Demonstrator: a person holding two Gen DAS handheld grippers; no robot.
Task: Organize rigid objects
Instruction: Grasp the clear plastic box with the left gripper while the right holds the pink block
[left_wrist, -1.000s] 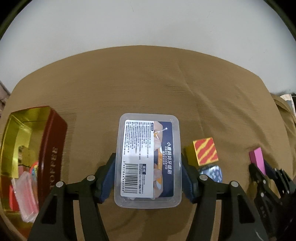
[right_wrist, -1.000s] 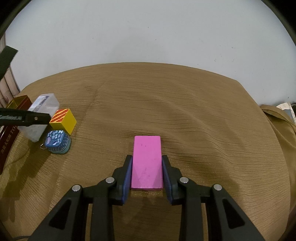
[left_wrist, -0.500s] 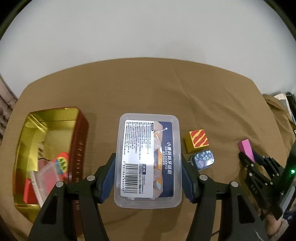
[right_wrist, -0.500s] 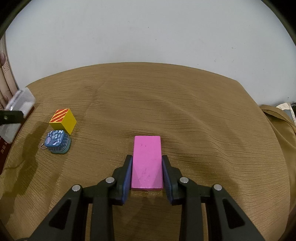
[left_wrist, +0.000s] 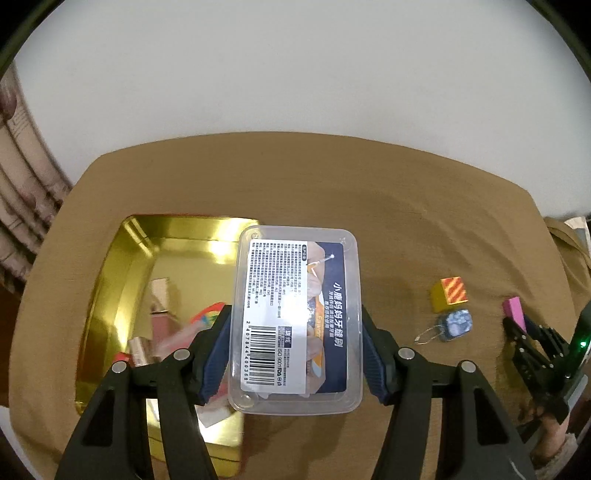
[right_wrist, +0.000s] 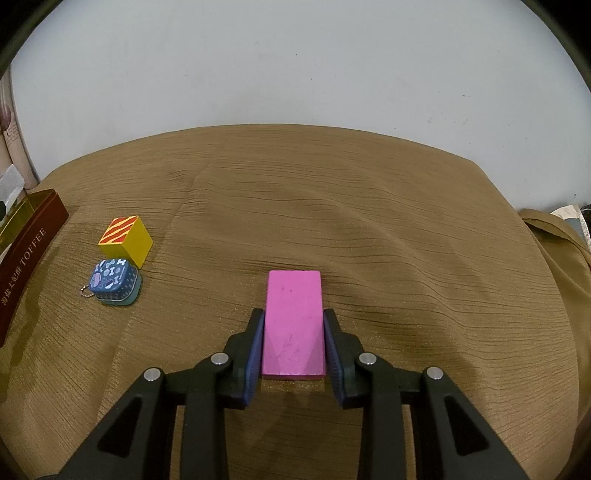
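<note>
Our left gripper (left_wrist: 295, 332) pinches a clear plastic box (left_wrist: 295, 321) with a printed label and barcode, its blue pads pressed on the two long sides. The box hangs above the table, overlapping the right rim of the open gold-lined tin (left_wrist: 122, 295), which lies at the left with its near edge close to the table's near edge. Inside the tin we see a few blurred items, among them something with rainbow colours and something red; we cannot tell more. The far half of the tin floor is bare.

Our right gripper (right_wrist: 293, 339) is clamped on a pink block (right_wrist: 293, 321) that lies flat on the tan tablecloth (right_wrist: 369, 206), pads tight against its long sides. In the left wrist view the same block (left_wrist: 514, 310) shows near the table's right edge.

Between the two grippers stands a yellow cube with a red-striped top (right_wrist: 125, 238), and touching its near side a small blue patterned case (right_wrist: 114, 282) with a bead chain. The tin's dark red wall (right_wrist: 26, 266), lettered TOFFEE, lies just left of them with a strip of cloth between.

The far half of the table and the stretch right of the pink block are open cloth, rippled with shallow folds, up to the white wall (right_wrist: 295, 74). At the right the cloth drops over the table edge.
</note>
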